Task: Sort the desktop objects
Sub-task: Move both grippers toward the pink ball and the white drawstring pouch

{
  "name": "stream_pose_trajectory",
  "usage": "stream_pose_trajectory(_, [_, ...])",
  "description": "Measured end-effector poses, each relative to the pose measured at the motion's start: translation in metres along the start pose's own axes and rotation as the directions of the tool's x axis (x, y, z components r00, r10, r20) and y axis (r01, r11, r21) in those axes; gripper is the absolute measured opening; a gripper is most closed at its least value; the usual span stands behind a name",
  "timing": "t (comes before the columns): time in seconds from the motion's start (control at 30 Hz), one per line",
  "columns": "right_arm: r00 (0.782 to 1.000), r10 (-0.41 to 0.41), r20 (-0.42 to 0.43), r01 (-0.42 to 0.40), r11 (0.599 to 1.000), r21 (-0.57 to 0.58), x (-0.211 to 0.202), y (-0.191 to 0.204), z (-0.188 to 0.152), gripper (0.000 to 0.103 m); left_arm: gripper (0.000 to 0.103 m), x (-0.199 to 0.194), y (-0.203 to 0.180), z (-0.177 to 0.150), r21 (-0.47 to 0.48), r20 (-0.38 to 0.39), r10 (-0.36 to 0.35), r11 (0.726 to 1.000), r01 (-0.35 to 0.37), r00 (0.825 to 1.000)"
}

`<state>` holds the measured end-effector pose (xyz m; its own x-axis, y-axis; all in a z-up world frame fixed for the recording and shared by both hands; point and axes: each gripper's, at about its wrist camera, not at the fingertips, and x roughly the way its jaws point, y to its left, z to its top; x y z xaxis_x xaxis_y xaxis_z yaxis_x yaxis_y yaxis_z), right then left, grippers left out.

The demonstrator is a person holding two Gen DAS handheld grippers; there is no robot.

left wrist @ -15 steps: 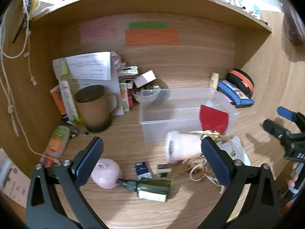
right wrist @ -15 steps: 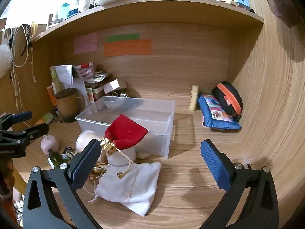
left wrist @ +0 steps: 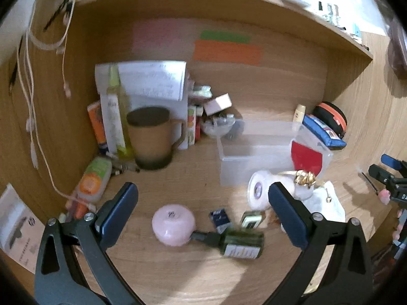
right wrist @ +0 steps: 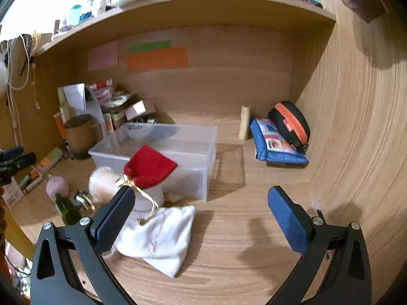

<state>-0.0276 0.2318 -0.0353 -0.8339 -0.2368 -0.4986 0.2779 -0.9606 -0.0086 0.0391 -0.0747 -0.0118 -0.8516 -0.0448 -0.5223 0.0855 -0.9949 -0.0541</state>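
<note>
My left gripper [left wrist: 202, 207] stands open above a pink round jar [left wrist: 173, 224], a dark green bottle [left wrist: 234, 242] lying on its side and a small blue packet [left wrist: 220, 218]. Further back is a clear plastic box [left wrist: 257, 150] with a red pouch [left wrist: 306, 157] against its front. My right gripper [right wrist: 201, 214] is open over bare desk, with a white drawstring bag [right wrist: 159, 236] by its left finger. The red pouch [right wrist: 150, 166] with a gold tie leans on the clear box [right wrist: 162, 152]. The left gripper [right wrist: 12, 158] shows at the left edge of the right wrist view.
A brown mug [left wrist: 151, 137], papers, tubes and small boxes crowd the back left corner. A blue pouch [right wrist: 276, 142], an orange-zipped black case [right wrist: 290, 123] and a cream tube [right wrist: 244, 122] lie at the back right. Wooden walls enclose the desk; a cluttered shelf [right wrist: 193, 2] runs overhead.
The left wrist view has shifted so the desk things sit further right and it is blurred now. The right gripper has edged forward slightly. Both grippers stay open.
</note>
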Motion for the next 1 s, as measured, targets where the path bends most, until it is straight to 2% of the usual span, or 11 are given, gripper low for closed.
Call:
stream_pose_trajectory(0.37, [0.992,0.047,-0.116,-0.043,0.998,0.041,0.029,-0.005,-0.016,0.103,0.103,0.033,0.027,-0.032,-0.022,-0.130,0.063,0.998,-0.067,0.989])
stream_pose_trajectory(0.5, [0.987,0.061,-0.150,-0.058,0.998,0.021,0.038,0.003,-0.023,0.103,0.103,0.048,0.036,-0.036,-0.053,-0.166,0.042,0.997,-0.052,0.985])
stream_pose_trajectory(0.7, [0.969,0.144,-0.199,-0.139,0.989,0.039,0.049,0.013,-0.031,0.103,0.103,0.062,0.044,-0.039,-0.085,-0.195,0.011,0.996,-0.029,0.981])
stream_pose_trajectory(0.9, [0.949,0.188,-0.253,-0.177,0.982,0.068,0.065,0.021,-0.034,0.103,0.103,0.076,0.051,-0.040,-0.105,-0.236,-0.018,0.994,-0.007,0.972])
stream_pose_trajectory(1.0, [0.939,0.186,-0.290,-0.175,0.983,0.062,0.075,0.026,-0.035,0.103,0.103,0.085,0.052,-0.039,-0.109,-0.262,-0.039,0.994,0.011,0.964])
